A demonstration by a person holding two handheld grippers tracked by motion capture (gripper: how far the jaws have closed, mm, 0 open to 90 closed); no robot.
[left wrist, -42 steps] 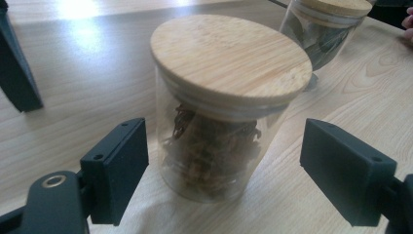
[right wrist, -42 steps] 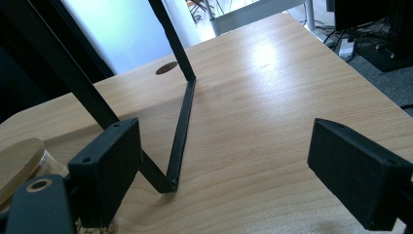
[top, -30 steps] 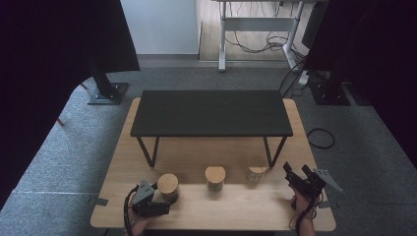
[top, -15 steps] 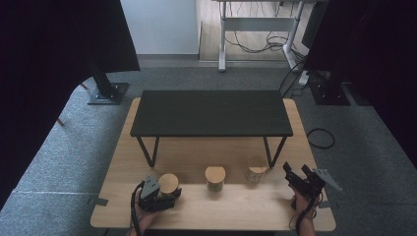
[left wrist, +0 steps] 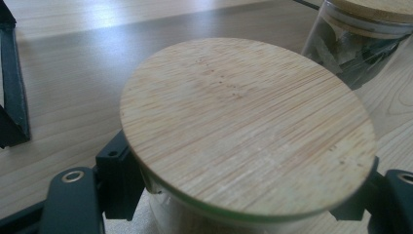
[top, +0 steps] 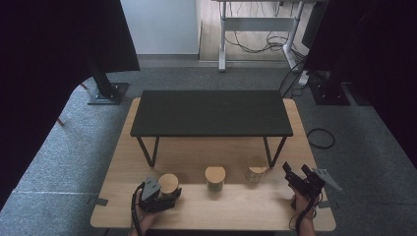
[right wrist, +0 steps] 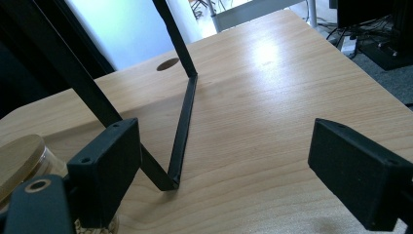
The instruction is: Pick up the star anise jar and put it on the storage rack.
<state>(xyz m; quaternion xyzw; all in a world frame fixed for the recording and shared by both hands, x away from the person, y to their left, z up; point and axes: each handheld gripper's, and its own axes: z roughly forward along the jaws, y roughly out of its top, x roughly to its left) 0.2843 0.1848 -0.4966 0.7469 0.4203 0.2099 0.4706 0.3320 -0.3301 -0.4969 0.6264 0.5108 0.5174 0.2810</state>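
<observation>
The left jar (top: 168,186), glass with a round bamboo lid (left wrist: 246,126), stands on the near strip of the wooden table (top: 231,209), at the left end of a row of three jars. Your left gripper (top: 162,194) reaches it from the near left, and in the left gripper view the two black jaws sit on either side of the glass just under the lid's rim. They look pressed against the wall, though the lid hides the contact itself, so take that grip as likely rather than sure. The jar stands upright, base on the table.

Your right gripper (top: 300,177) rests at the near right corner of the table, well apart from the row. Its jaws stand wide with nothing between them; the right gripper view shows only bare wood and a black shelf leg (right wrist: 182,129) in the gap. At the left edge of that view you see the lid of the right jar (top: 256,175), close beside the left jaw but not between the two.

Farther in, the middle jar (top: 215,178) stands between the other two, with clear gaps on both sides. Behind the row rises the black shelf (top: 211,113), a low platform on thin angled legs, spanning most of the table's width.
</observation>
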